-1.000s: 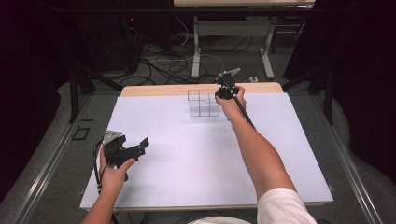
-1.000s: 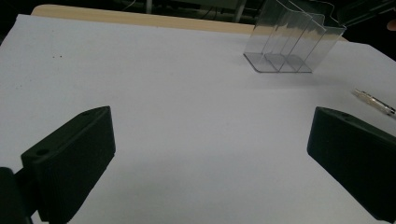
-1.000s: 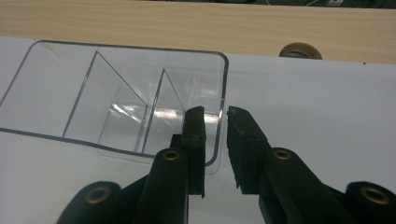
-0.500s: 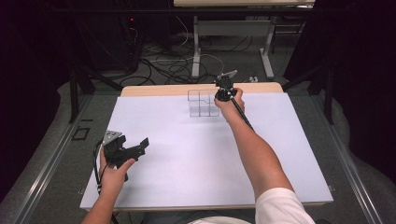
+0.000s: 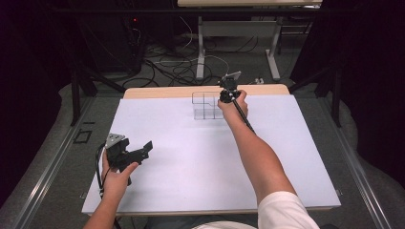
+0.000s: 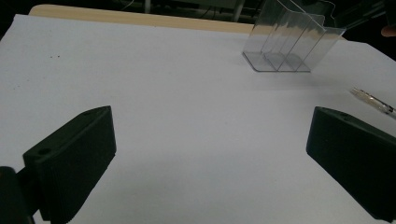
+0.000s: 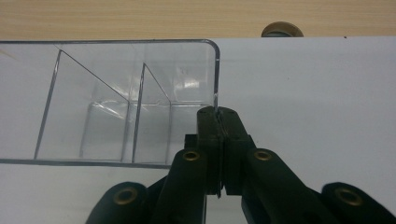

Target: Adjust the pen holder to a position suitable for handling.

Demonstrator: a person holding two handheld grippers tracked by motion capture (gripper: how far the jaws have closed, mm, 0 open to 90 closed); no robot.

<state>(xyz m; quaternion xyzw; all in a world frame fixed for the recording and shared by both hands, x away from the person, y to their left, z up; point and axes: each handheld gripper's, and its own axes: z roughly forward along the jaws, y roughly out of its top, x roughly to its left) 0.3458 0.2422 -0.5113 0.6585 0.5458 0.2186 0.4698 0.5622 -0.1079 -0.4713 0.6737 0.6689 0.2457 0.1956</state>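
Note:
A clear plastic organizer with several compartments stands at the far edge of the white sheet; it also appears in the left gripper view. My right gripper reaches down onto its right end. In the right gripper view the jaws have just been closing and now pinch the thin right side wall of the organizer. My left gripper hovers over the near left of the sheet. Its jaws stand wide open with nothing between them.
A white sheet covers the wooden table, whose bare far edge lies just behind the organizer. A thin clear pen-like stick lies on the sheet right of the organizer. Cables and table legs sit on the floor beyond.

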